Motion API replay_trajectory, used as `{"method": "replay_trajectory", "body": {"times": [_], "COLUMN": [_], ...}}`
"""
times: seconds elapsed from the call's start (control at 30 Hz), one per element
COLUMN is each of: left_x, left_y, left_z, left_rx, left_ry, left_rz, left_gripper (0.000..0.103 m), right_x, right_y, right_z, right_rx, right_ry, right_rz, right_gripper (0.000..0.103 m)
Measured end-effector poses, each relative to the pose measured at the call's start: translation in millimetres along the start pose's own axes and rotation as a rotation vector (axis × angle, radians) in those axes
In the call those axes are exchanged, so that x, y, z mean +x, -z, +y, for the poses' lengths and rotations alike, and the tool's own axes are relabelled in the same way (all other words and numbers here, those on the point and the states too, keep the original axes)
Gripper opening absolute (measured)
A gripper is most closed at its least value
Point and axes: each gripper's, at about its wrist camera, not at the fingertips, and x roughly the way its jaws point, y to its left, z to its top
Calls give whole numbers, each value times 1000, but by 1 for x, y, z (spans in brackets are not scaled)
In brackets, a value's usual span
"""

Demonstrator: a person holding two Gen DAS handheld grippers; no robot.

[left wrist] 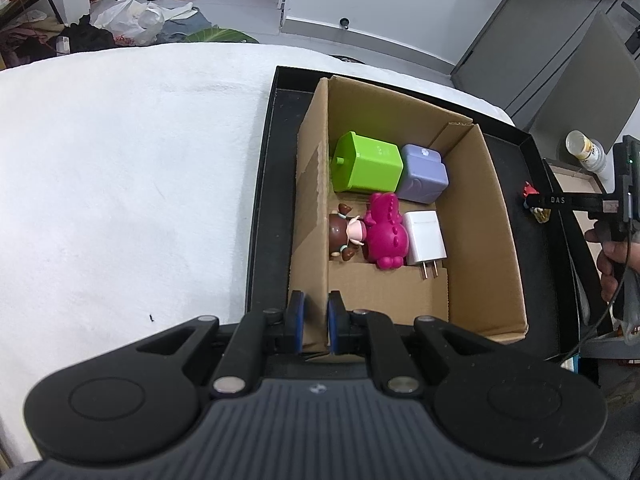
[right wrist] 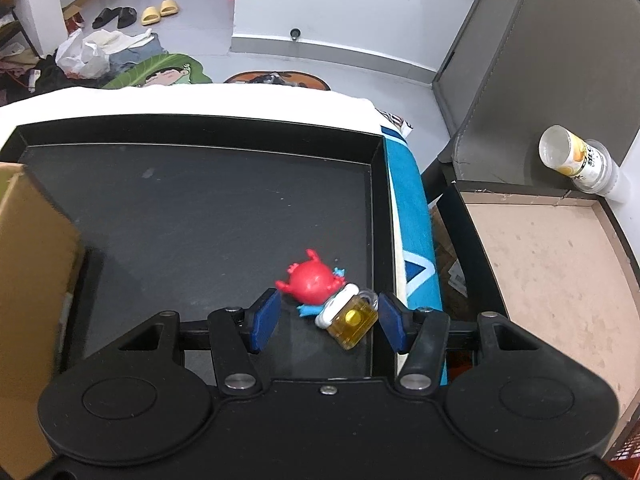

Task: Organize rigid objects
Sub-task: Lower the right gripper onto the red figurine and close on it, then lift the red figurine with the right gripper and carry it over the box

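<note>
Lived-in home room. Evidence: yellow foam slippers (right wrist: 160,11) and black sandals (right wrist: 115,17) on grey floor; crumpled white plastic bags (left wrist: 130,20) atop clothing heap; green leaf-shaped cartoon rug (right wrist: 160,74); white terry towel (left wrist: 120,168) spread over work surface.

Cardboard box (right wrist: 28,280) cut off at left edge, right tool (left wrist: 538,201) mostly out of frame
</note>
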Motion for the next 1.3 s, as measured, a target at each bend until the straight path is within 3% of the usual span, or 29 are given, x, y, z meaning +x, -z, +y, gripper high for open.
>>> {"method": "replay_trajectory", "body": {"times": [0.33, 0.5, 0.57, 1.3], "left_x": [2, 4, 4, 5], "left_y": [-1, -1, -1, 1], "left_z": [-5, -6, -7, -5], "left_rx": [9, 10, 10, 19], "left_ry": [-30, -38, -42, -31], "left_rz": [8, 10, 9, 3], "left_gripper": [11, 11, 11, 11], "right_x": [14, 16, 15, -23], "right_y": [-5, -4, -5, 18], "right_z": [-1, -2, -4, -4], "right_rx": [-9, 15, 32, 102], "right_ry": [-38, -74, -91, -122], "right_rz": [0, 39, 55, 95], "right_gripper": [54, 47, 38, 37]}}
